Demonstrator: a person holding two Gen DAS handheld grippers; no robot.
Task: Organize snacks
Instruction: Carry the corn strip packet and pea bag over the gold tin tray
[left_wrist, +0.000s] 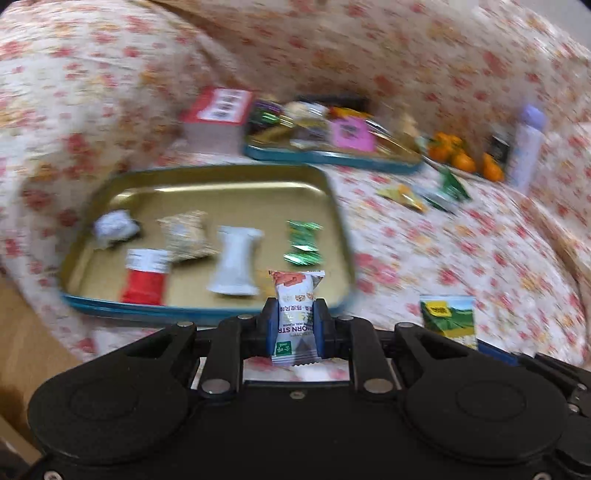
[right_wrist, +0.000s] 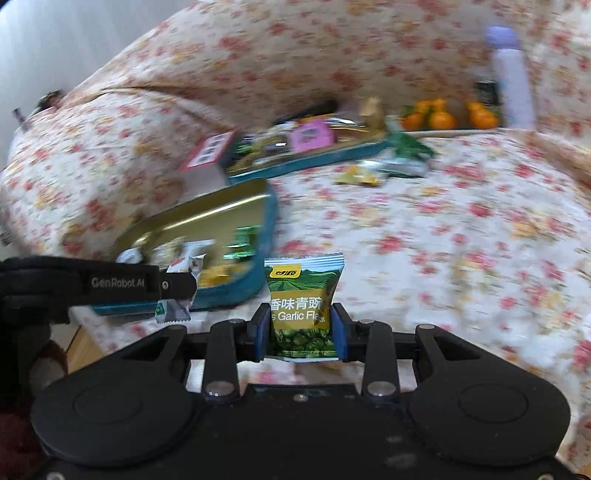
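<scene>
My left gripper (left_wrist: 294, 314) is shut on a small white and orange snack packet (left_wrist: 295, 295), held upright just before the near rim of the gold tray (left_wrist: 221, 170). That tray holds a red packet (left_wrist: 146, 275), a white packet (left_wrist: 236, 260), a beige packet (left_wrist: 186, 234), a crumpled white wrapper (left_wrist: 114, 227) and green candies (left_wrist: 303, 242). My right gripper (right_wrist: 300, 325) is shut on a green garlic-pea packet (right_wrist: 301, 295), right of the gold tray (right_wrist: 236, 201) over the floral bedspread. The left gripper (right_wrist: 147, 282) shows at the left edge there.
A second teal-rimmed tray (left_wrist: 332, 157) piled with snacks lies behind, with a red and white box (left_wrist: 218, 110) at its left. Loose green and yellow packets (right_wrist: 402, 158), oranges (right_wrist: 443, 116) and a purple bottle (right_wrist: 511, 74) sit at the back right. Floral bedding rises behind.
</scene>
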